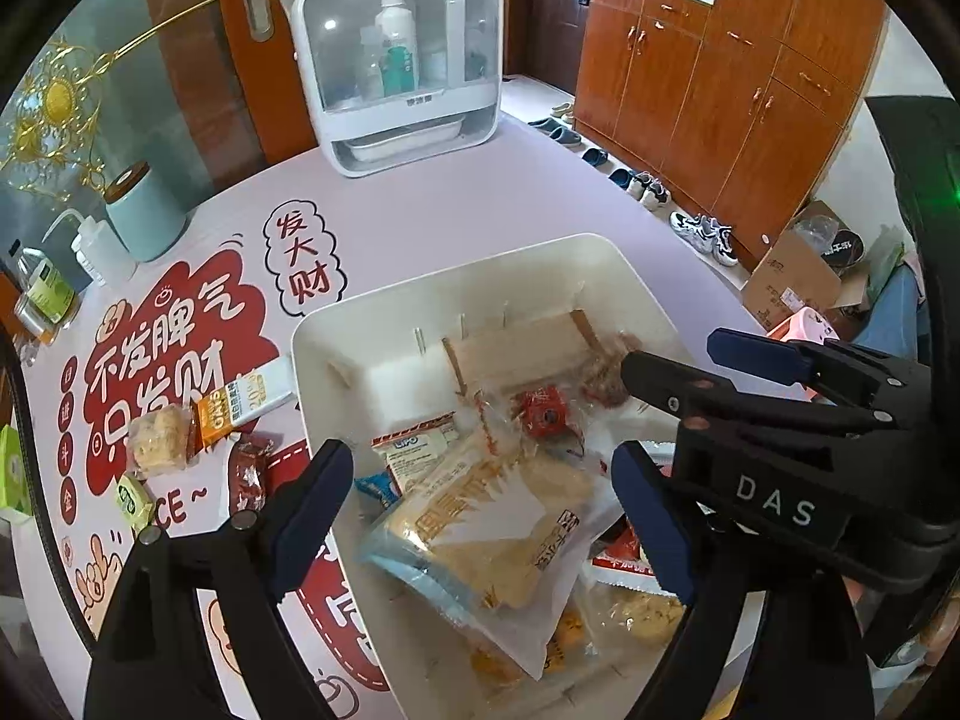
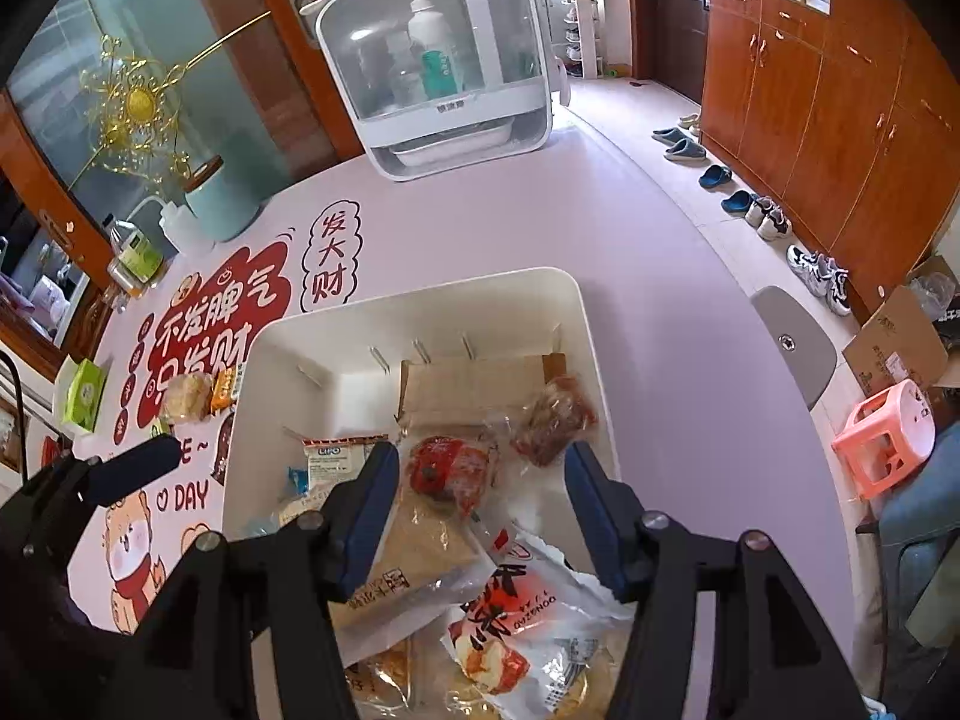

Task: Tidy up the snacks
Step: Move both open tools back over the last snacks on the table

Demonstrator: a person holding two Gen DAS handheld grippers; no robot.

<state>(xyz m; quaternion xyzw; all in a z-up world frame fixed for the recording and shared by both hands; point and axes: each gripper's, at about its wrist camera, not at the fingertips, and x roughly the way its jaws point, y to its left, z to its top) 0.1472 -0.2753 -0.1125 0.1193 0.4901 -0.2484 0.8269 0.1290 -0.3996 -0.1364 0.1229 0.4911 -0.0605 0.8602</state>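
A white bin (image 1: 420, 294) (image 2: 420, 294) on the printed tablecloth holds several snack packets. My left gripper (image 1: 480, 480) hangs wide open over a clear packet of yellow bread (image 1: 492, 540) lying in the bin; its pads do not touch it. My right gripper (image 2: 483, 468) is open above a red wrapped snack (image 2: 450, 468) and a red-and-white packet (image 2: 540, 618), and it shows in the left wrist view (image 1: 678, 360) over the bin's right side. Left of the bin lie a pale rice cake packet (image 1: 159, 438), an orange oat bar (image 1: 222, 408) and a dark red packet (image 1: 246, 474).
A white cabinet with bottles (image 1: 396, 60) stands at the table's far side, a teal canister (image 1: 144, 216) and squeeze bottle far left. The table edge curves off on the right; below it are a grey chair back (image 2: 792, 342), a pink stool (image 2: 888, 438) and shoes.
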